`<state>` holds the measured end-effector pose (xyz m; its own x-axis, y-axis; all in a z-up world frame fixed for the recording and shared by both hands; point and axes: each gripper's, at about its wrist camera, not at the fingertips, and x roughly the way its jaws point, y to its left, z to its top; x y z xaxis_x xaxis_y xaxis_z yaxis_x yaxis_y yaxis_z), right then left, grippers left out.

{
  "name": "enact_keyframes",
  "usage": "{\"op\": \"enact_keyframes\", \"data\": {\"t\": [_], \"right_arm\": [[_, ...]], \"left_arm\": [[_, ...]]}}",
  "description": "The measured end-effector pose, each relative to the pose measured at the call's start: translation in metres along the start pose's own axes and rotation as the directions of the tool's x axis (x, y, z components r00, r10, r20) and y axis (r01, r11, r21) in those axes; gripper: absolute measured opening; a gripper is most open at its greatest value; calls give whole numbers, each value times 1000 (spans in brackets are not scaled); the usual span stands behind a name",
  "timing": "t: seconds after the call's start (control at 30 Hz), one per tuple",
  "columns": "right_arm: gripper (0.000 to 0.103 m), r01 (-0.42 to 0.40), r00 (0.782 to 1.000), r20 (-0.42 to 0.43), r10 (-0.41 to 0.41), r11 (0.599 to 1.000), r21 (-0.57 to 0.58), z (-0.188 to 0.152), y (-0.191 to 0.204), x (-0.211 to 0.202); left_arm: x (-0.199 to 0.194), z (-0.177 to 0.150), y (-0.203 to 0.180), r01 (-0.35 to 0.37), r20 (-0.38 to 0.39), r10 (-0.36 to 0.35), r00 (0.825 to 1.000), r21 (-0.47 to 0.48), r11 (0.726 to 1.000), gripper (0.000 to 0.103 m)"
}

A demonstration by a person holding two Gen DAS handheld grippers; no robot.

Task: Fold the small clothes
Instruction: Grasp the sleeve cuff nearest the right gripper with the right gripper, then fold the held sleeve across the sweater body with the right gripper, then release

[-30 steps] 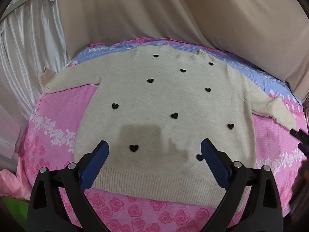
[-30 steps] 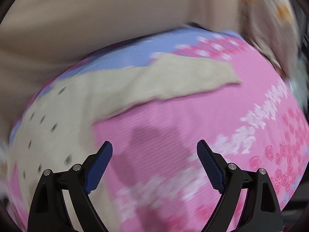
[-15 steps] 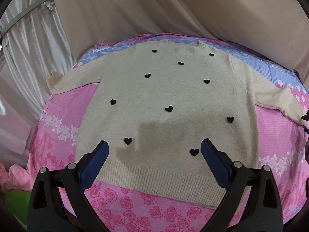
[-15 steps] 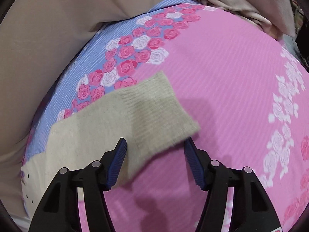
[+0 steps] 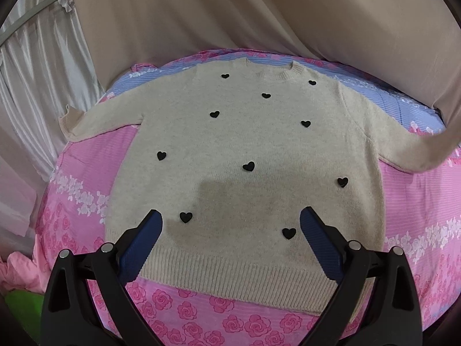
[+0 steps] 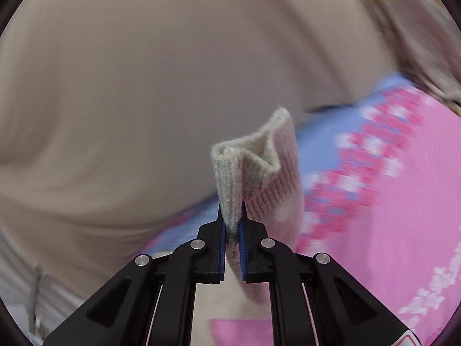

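Observation:
A beige knit sweater (image 5: 245, 144) with small black hearts lies flat, front up, on the pink floral bed sheet (image 5: 201, 311). My left gripper (image 5: 230, 213) hangs open over the lower body of the sweater, just above its ribbed hem, with nothing between its fingers. The sweater's left sleeve (image 5: 95, 118) lies stretched out flat. Its right sleeve (image 5: 432, 150) rises off the sheet toward the picture's right edge. In the right wrist view my right gripper (image 6: 232, 210) is closing its jaws, and the pads pinch the ribbed cuff (image 6: 253, 167), which stands up bunched above them.
A beige curtain (image 5: 230, 14) hangs behind the bed and a white curtain (image 5: 37, 72) hangs at the left. Crumpled pink cloth (image 5: 17, 271) and something green (image 5: 20, 308) lie beyond the bed's left edge. The sheet (image 6: 389, 216) extends to the right of the held cuff.
My right gripper closed on the cuff that lay flat between its open fingers and lifted it off the sheet. The left gripper stayed open and shifted slightly over the sweater.

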<state>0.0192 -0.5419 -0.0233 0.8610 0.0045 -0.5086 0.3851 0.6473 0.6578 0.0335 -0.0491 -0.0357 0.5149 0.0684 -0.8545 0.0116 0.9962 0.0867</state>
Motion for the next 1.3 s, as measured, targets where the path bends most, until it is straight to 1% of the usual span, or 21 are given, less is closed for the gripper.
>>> {"op": "enact_keyframes", "data": {"t": [0.07,0.13,0.23,0.4,0.43,0.57,0.63,0.7,0.77,0.83,0.87,0.9,0.93,0.97,1.03,1.1,1.17,1.2,1.23,1.27,1.3], "right_arm": [[7,-92,995,-34,90,993,-75,-4,61,7],[7,-187,980,-101,174,972,-142,-16,125,25],[8,-268,951,-219,219,937,-223,-57,204,67],[8,-313,886,-431,171,907,-283,-156,285,161],[8,-317,866,-478,148,902,-294,-183,297,184],[9,-289,820,-572,17,875,-388,-275,324,244],[14,-268,792,-608,-58,862,-431,-316,325,275],[15,-205,775,-608,-173,841,-501,-343,317,288],[16,-173,775,-596,-210,837,-520,-350,309,274],[35,-154,818,-544,-185,842,-517,-338,297,238],[55,-113,856,-483,-183,846,-521,-328,285,210],[62,-68,888,-421,-188,850,-523,-316,272,183],[62,-28,907,-371,-200,850,-526,-309,260,161],[62,33,915,-324,-240,845,-533,-300,241,141],[62,167,893,-270,-360,823,-543,-283,195,111],[62,255,857,-255,-449,797,-547,-269,158,99],[62,316,831,-234,-505,775,-547,-257,129,97],[62,327,828,-231,-511,775,-541,-252,117,97],[62,329,828,-234,-509,780,-533,-251,110,100],[62,333,827,-239,-509,785,-523,-249,100,106],[61,334,825,-246,-509,790,-514,-246,93,113]], "left_arm": [[1,0,5,18,3,-18,1000,-4,1000,94],[2,1,14,37,10,-37,999,-18,999,94],[5,1,30,62,11,-61,998,-48,997,94],[19,-1,67,56,-1,-56,998,-95,994,94],[22,-1,75,55,-4,-55,998,-103,993,94],[41,0,112,53,-30,-57,998,-135,989,94],[53,3,129,64,-39,-70,997,-143,988,94],[66,9,143,84,-43,-90,995,-136,987,94],[81,22,152,110,-43,-116,992,-112,988,94],[94,36,157,136,-31,-139,990,-91,987,94],[104,46,156,158,-27,-161,987,-79,984,94],[112,54,153,174,-27,-176,984,-69,982,95],[124,66,147,193,-31,-195,980,-60,979,94],[136,77,141,213,-37,-215,976,-56,975,94],[166,102,124,267,-56,-271,961,-75,961,95],[200,119,108,298,-99,-310,946,-120,947,94],[235,128,98,297,-173,-329,928,-189,936,93],[245,129,96,281,-187,-325,927,-228,932,90],[242,129,93,261,-147,-300,942,-239,935,86],[237,131,88,264,-110,-295,949,-235,935,77],[235,133,81,287,-110,-315,943,-216,933,50]]}}
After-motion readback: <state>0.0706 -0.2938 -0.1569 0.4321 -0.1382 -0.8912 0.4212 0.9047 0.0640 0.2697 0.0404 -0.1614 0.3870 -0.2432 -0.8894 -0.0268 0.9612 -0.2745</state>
